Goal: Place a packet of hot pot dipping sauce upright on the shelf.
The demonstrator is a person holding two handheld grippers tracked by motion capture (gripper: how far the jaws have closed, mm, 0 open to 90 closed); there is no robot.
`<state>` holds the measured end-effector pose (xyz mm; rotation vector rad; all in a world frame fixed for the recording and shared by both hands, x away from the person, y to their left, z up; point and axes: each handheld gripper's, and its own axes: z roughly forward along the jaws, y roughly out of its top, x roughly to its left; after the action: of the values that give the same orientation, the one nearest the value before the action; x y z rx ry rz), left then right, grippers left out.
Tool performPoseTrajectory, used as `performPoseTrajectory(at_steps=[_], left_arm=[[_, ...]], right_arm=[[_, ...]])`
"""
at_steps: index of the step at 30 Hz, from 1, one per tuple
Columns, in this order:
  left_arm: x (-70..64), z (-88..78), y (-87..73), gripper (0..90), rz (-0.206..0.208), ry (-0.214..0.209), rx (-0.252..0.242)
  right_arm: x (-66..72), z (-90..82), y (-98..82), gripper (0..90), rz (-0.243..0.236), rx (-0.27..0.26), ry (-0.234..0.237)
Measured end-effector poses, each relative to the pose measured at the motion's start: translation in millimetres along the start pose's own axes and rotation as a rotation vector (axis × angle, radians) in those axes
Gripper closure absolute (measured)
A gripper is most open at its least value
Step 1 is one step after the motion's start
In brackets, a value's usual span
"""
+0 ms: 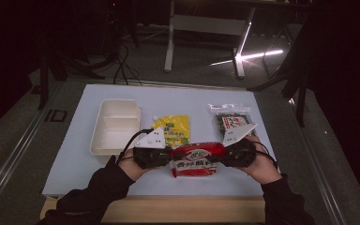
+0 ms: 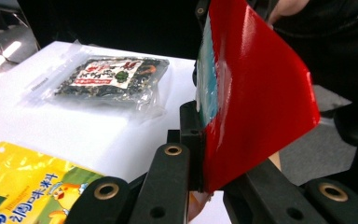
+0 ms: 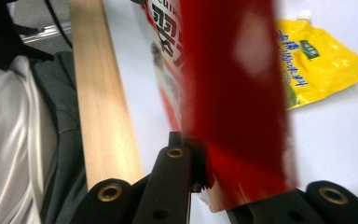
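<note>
A red instant-noodle packet (image 1: 195,158) is held just above the white table's front part, one end in each gripper. My left gripper (image 1: 168,157) is shut on its left end, and in the left gripper view the red film (image 2: 256,93) stands pinched between the black jaws (image 2: 200,156). My right gripper (image 1: 221,154) is shut on the right end. In the right gripper view the packet (image 3: 237,102) rises blurred from that gripper's jaws (image 3: 205,175).
A white two-compartment container (image 1: 115,125) sits at the left. A yellow sauce pouch (image 1: 172,130) (image 2: 23,186) (image 3: 317,65) lies behind the packet. A clear bag of dark dried food (image 1: 232,121) (image 2: 109,77) lies at the right. A wooden strip (image 3: 102,107) edges the table's front.
</note>
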<state>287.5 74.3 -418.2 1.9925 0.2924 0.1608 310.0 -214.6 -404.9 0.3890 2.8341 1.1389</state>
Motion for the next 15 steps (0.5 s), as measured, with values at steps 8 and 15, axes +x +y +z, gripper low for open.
performPoseTrajectory(at_steps=[8, 15], left_arm=[[3.1, -5.7, -4.4, 65.2, -0.03, 0.013, -0.04], [-1.5, -13.6, -15.0, 41.6, -0.057, 0.05, -0.067]], right_arm=[[0.9, -4.3, 9.1, 90.0, -0.022, -0.011, -0.027], [-2.2, -10.8, 16.6, 90.0, -0.021, -0.031, -0.037]])
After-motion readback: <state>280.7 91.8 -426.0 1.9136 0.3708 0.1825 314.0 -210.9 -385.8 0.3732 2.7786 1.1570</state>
